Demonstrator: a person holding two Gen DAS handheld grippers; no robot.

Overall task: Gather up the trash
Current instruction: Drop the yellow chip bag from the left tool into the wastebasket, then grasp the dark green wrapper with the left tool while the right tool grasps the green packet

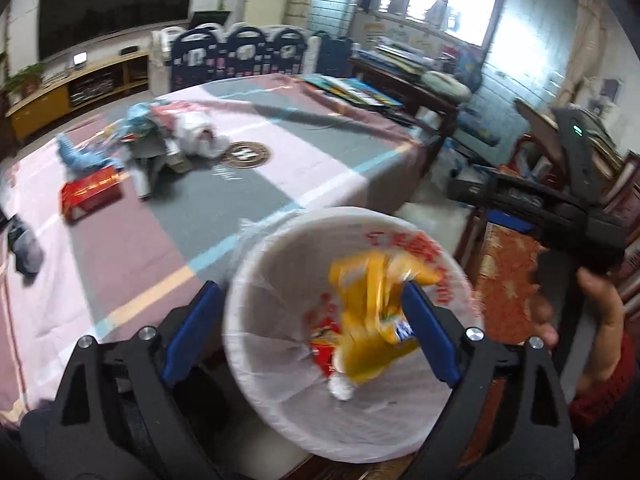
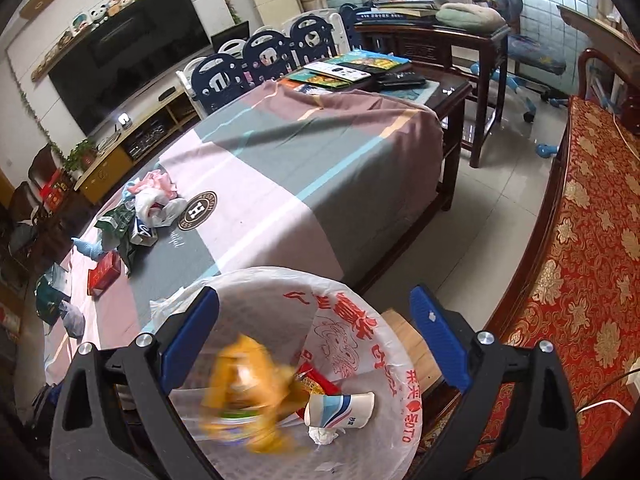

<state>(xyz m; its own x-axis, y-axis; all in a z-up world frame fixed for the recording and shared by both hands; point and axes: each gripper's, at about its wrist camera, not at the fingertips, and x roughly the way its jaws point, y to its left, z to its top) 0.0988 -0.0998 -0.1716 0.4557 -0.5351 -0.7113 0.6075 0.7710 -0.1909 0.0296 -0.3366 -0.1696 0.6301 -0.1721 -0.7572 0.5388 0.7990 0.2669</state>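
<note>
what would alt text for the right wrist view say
An open right gripper hangs over a white-lined trash bin where a blurred yellow wrapper lies or falls beside a paper cup. More trash and a red box sit on the clothed table behind.

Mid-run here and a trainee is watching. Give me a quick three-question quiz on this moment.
1. True or false: the left gripper is clamped on the yellow wrapper.
2. Which lies inside the lined bin? A) a paper cup B) the red box C) a book
3. Fill in: the remaining pile of trash sits on the ____.

Key
1. False: its jaws are spread wide and the blurred wrapper is over the bin's opening.
2. A. The red box is on the tablecloth.
3. tablecloth
</note>
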